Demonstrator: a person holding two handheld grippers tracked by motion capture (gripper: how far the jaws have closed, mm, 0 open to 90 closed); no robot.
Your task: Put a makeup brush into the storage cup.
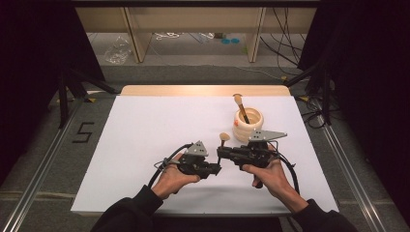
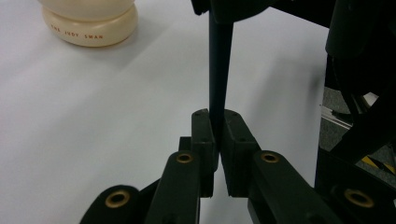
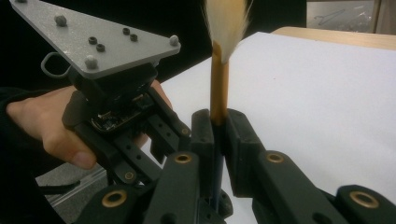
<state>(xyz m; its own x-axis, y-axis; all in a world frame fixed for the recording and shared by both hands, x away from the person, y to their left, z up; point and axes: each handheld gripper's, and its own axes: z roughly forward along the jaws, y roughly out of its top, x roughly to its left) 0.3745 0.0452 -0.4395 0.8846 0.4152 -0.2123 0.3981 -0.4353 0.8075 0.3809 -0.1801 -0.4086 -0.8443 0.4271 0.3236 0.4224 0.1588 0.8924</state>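
Note:
A makeup brush [image 1: 224,138] with tan bristles stands upright above the white table [image 1: 145,130], held by both grippers. My right gripper [image 3: 218,122] is shut on its gold neck [image 3: 218,84] just under the bristles [image 3: 226,23]. Lower down, my left gripper [image 2: 217,123] is shut on the dark handle [image 2: 219,79]. In the high view the left gripper [image 1: 216,169] comes in from the left and the right gripper [image 1: 221,153] from the right, meeting at the front middle of the table. A cream ringed holder [image 1: 248,124] behind them holds a second brush [image 1: 240,105].
The holder's base [image 2: 88,25] lies to the far left in the left gripper view. The person's left hand [image 3: 51,121] and the left gripper's grey plate [image 3: 93,42] sit close to the right gripper. A wooden table edge [image 1: 203,90] runs along the back.

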